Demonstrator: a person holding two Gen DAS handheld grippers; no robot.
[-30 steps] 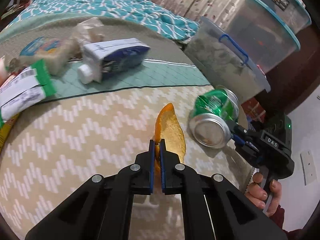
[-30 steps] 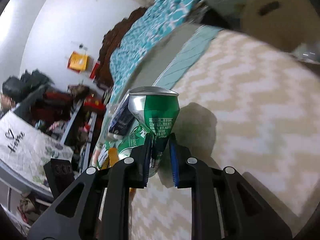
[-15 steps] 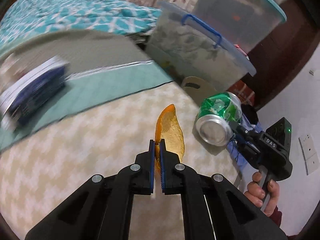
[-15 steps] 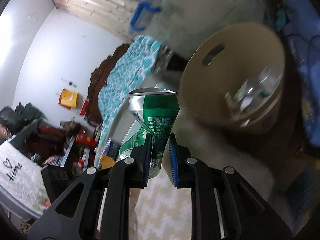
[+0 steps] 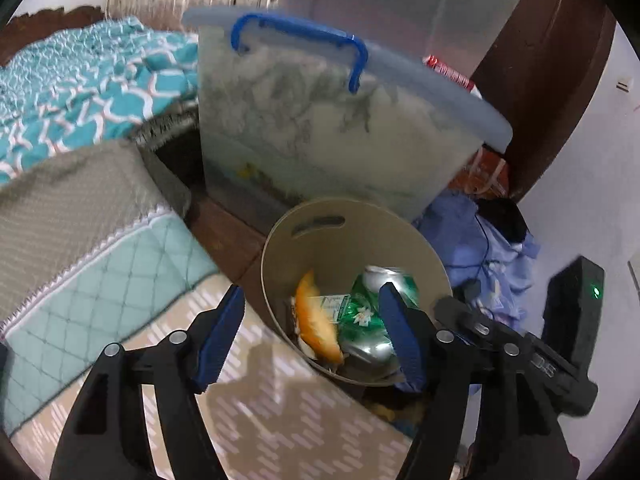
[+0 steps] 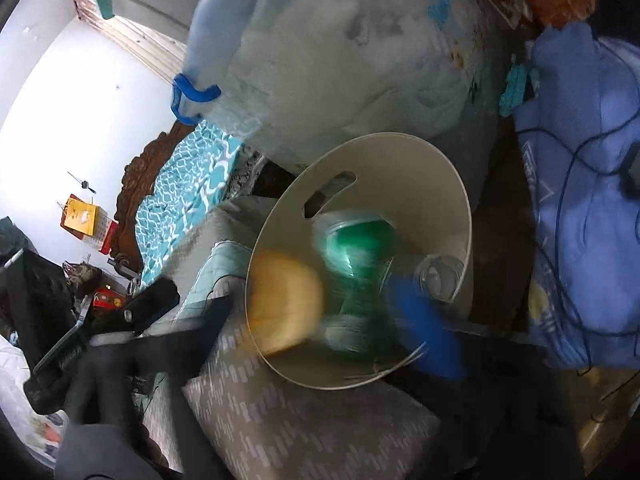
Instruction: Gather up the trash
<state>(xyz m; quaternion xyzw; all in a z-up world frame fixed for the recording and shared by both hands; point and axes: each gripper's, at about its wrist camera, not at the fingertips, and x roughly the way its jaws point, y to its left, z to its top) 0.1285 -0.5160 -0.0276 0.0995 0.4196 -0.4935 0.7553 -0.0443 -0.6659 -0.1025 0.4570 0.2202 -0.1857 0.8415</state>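
Both grippers were over the beige bin (image 5: 280, 256), which stood on the floor just beside the bed edge. L gripper (image 5: 312, 332) had its jaws spread & opening, nothing pinched btwn them. The orange peel (image 5: 318, 326) lay free inside the bin, beyond & below the blue pads, leaning near the bin's left wall in the L wrist view. The green can (image 5: 368, 312) lay in the bin too, right beside the peel & touching it, partly hidden behind the right-hand pad.

R gripper (image 6: 316, 320) was blurred, but its jaws were wide apart & opening, w/ no pad on anything. In the R wrist view the can (image 6: 352, 264) and peel (image 6: 286, 300) showed as smears inside the bin (image 6: 400, 152), btwn & past the pads; can't tell if they'd settled. A clear cup (image 6: 438, 276) sat in the bin to the can's right.

A lidded plastic tub (image 5: 320, 128) stood right behind the bin. Blue cloth (image 5: 480, 248) lay heaped to its right.
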